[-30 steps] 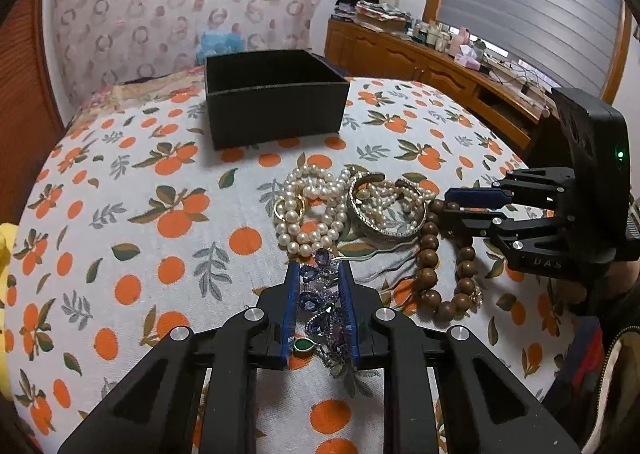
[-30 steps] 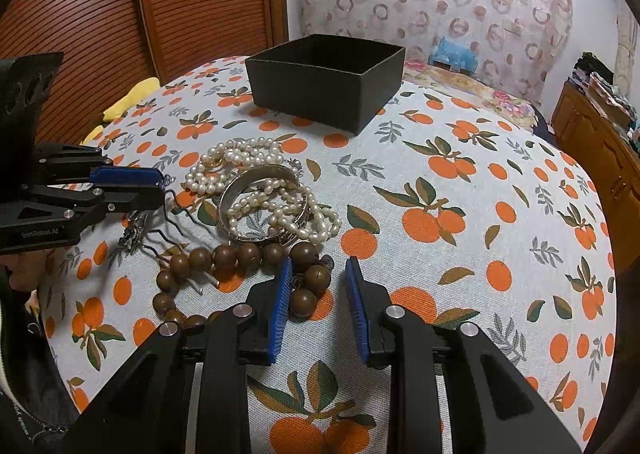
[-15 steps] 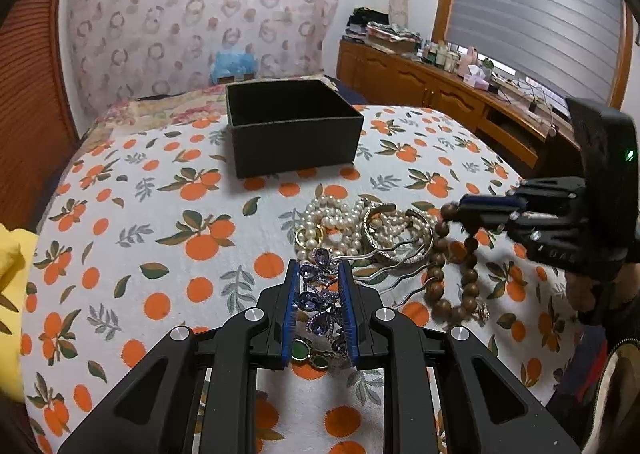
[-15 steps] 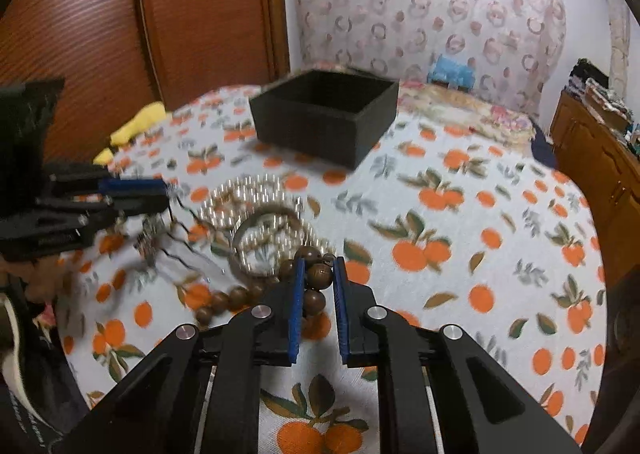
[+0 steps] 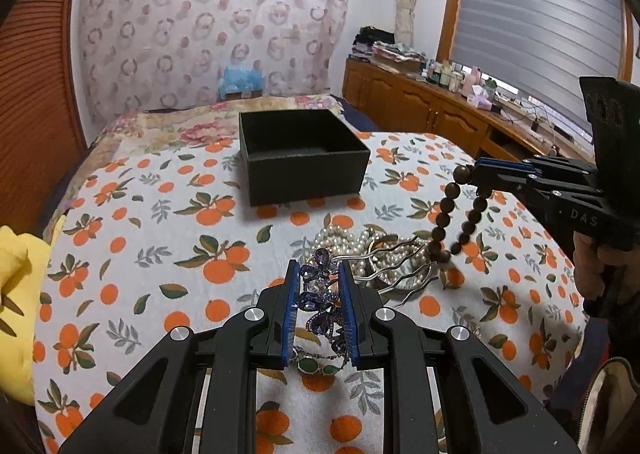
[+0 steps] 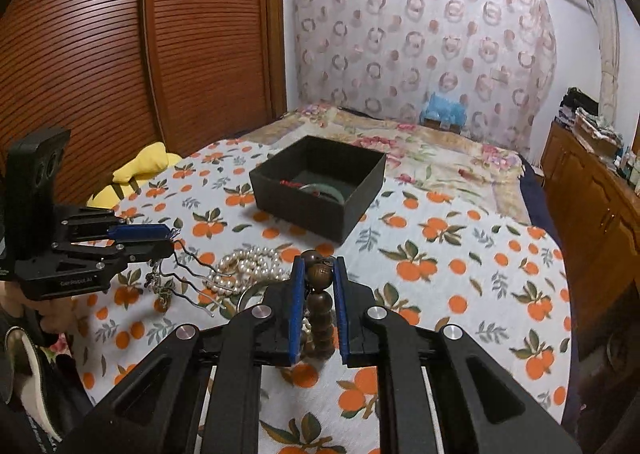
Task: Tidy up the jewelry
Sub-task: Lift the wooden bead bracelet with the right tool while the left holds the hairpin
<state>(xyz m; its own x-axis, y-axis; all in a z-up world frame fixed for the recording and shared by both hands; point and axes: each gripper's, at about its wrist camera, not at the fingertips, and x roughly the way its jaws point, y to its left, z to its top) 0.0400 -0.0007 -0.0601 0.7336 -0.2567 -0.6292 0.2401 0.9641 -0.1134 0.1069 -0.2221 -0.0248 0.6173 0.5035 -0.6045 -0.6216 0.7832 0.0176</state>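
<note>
Left wrist view: 2 grippers in shot. Left gripper [image 5: 319, 296] pinches 1 purple-stone hair comb [image 5: 320, 294] btw its blue pads, metal prongs sticking out to the right, over the pearl pile. Right gripper [image 5: 478, 170], off to the right & a bit ahead, pinches 1 brown wooden bead bracelet [image 5: 444, 214] by its top beads; the rest of the loop hangs down, lowest beads near the pile, can't tell if touching. Ahead of the left gripper, on the orange-print bed cover [image 5: 120, 238]: 1 heap of white pearl strands [image 5: 340, 240] w/ 1 metal bangle [image 5: 400, 270] tangled in, exact strand count unclear. Further ahead, 1 black open box [image 5: 304, 162], well apart from the heap. Right wrist view: box [image 6: 320, 186] holds 1 green bangle [image 6: 326, 190] and a red beaded piece [image 6: 290, 183]; nothing else made out inside. 1 yellow cushion [image 5: 16, 294] to the far left of the left gripper.
</note>
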